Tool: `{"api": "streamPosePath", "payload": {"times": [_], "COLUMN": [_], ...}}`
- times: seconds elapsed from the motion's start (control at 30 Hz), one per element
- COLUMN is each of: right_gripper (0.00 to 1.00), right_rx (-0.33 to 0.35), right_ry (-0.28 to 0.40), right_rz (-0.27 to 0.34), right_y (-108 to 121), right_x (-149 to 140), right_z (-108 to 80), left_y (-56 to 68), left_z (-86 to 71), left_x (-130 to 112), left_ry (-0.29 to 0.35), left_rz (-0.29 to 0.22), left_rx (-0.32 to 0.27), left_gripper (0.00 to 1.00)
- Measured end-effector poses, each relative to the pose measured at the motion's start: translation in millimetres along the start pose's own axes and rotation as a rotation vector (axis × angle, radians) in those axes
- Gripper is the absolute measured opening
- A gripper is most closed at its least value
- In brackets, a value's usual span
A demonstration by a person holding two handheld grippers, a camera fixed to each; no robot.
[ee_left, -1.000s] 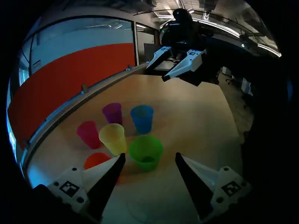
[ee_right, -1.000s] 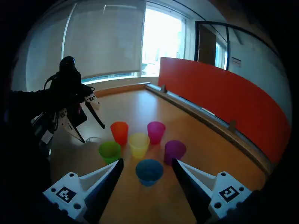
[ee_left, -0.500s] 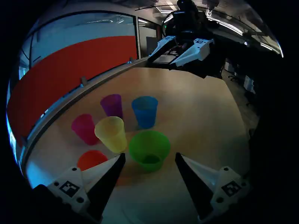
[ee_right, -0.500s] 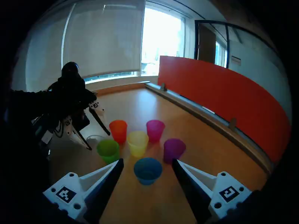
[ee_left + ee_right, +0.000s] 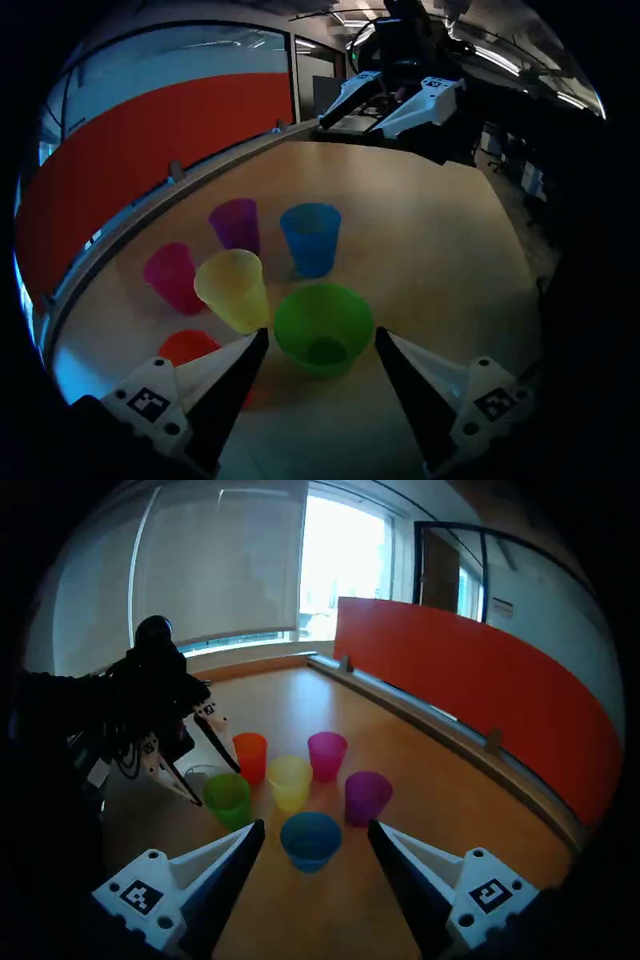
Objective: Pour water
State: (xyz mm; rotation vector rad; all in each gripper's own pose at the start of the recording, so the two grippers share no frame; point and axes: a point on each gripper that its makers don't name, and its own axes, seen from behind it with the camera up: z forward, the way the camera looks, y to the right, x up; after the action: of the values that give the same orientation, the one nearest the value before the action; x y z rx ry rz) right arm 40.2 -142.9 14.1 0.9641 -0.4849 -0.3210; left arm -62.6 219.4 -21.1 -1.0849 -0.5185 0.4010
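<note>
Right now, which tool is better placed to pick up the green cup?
Left, probably. The left tool is open, with the green cup centred just ahead of it. The right tool faces the blue cup, green cup off to one side.

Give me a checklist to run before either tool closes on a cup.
1. The left tool is open and empty: ok.
2. The right tool is open and empty: ok.
3. The green cup sits centred ahead of the left tool: ok, not yet gripped.
4. The blue cup sits centred ahead of the right tool: ok, not yet gripped.
5. Gap between the green cup and the yellow cup for the left tool to enter: cannot tell; they stand close.
6. Contents of either cup: cannot tell.
</note>
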Motion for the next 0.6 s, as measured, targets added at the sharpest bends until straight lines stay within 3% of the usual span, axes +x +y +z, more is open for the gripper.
{"api": "streamPosePath", "payload": {"times": [0.6], "right_gripper": [1.00], "right_rx": [-0.006], "right_ry": [-0.010], "right_rz": [0.003], "right_y": [4], "right_x": [-8], "right_z": [1.0], "left_y": [0.1], "left_z": [20.5], "left_x": [1], "left_ry": [0.002], "left_rz": [0.007], "left_rx": [-0.007], "left_gripper": [0.97]}}
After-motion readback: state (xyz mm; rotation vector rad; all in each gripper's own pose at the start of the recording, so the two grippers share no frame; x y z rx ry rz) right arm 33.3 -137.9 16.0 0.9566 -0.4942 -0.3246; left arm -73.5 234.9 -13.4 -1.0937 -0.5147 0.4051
